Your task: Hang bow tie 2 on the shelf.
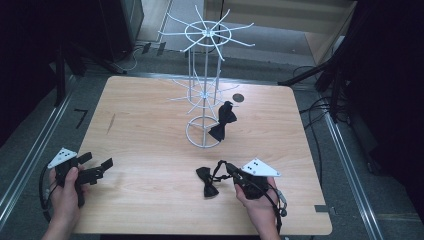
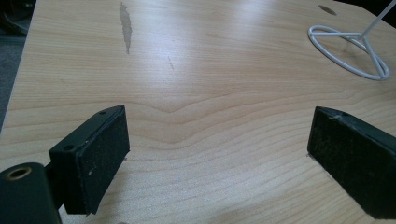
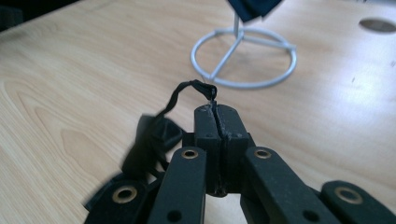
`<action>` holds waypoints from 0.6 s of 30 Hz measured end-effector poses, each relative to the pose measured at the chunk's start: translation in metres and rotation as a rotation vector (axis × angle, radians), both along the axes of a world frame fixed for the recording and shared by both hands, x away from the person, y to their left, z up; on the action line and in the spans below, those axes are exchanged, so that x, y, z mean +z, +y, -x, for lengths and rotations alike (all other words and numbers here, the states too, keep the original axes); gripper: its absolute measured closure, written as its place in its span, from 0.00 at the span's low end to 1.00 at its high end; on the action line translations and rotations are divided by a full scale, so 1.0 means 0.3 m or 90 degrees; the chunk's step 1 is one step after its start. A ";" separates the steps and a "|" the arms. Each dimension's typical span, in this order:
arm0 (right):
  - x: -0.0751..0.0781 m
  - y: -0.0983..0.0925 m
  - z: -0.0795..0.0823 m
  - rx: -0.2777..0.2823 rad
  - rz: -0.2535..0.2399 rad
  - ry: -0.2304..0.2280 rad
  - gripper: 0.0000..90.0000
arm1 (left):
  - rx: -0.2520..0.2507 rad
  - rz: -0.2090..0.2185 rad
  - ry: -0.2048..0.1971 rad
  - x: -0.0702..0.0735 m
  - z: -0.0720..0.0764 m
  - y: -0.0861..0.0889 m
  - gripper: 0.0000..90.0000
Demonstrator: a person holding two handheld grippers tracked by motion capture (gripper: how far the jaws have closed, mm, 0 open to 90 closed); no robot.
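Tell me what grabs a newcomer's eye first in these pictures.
The tall white wire display stand rises at the far middle of the pale wooden table, with one black fabric bow tie hanging from a low arm. Near the front edge, the right gripper is shut on the thin strap of a second black bow tie.

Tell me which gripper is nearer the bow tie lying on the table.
Right. The right gripper is shut on that bow tie's strap; the left gripper is open, far off at the table's left edge.
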State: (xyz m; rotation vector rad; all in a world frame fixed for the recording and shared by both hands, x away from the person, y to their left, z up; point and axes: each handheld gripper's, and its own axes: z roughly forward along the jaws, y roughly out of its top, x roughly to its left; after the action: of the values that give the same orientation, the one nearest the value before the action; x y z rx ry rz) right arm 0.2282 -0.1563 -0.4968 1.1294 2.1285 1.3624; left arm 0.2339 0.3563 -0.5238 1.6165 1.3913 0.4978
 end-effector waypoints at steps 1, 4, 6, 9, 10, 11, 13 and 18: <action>0.020 -0.002 0.004 -0.001 -0.004 -0.013 1.00 | -0.001 0.000 0.001 0.000 0.000 0.000 0.07; 0.037 -0.004 0.008 -0.008 -0.006 -0.025 1.00 | 0.000 -0.001 0.000 0.000 0.000 0.000 0.07; 0.053 -0.005 0.011 -0.011 -0.008 -0.040 1.00 | 0.000 -0.001 0.000 0.000 0.000 0.000 0.07; 0.076 -0.005 0.017 -0.014 -0.006 -0.060 1.00 | 0.000 -0.001 0.000 0.000 0.000 0.000 0.07; 0.087 -0.004 0.020 -0.015 -0.005 -0.065 1.00 | -0.001 -0.001 0.000 0.000 0.000 0.000 0.07; 0.095 -0.004 0.021 -0.015 -0.004 -0.069 1.00 | -0.001 -0.001 0.000 0.000 0.000 0.000 0.07; 0.107 -0.004 0.023 -0.016 -0.006 -0.079 1.00 | -0.001 -0.001 0.000 0.000 0.000 0.000 0.07; 0.139 -0.010 0.028 -0.021 -0.010 -0.098 1.00 | -0.002 0.000 0.000 0.000 0.001 0.001 0.07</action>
State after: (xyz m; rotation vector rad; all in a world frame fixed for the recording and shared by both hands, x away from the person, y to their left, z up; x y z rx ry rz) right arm 0.2197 -0.1593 -0.4550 1.0258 1.9853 1.4053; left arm 0.2337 0.3565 -0.5237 1.6183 1.3887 0.4974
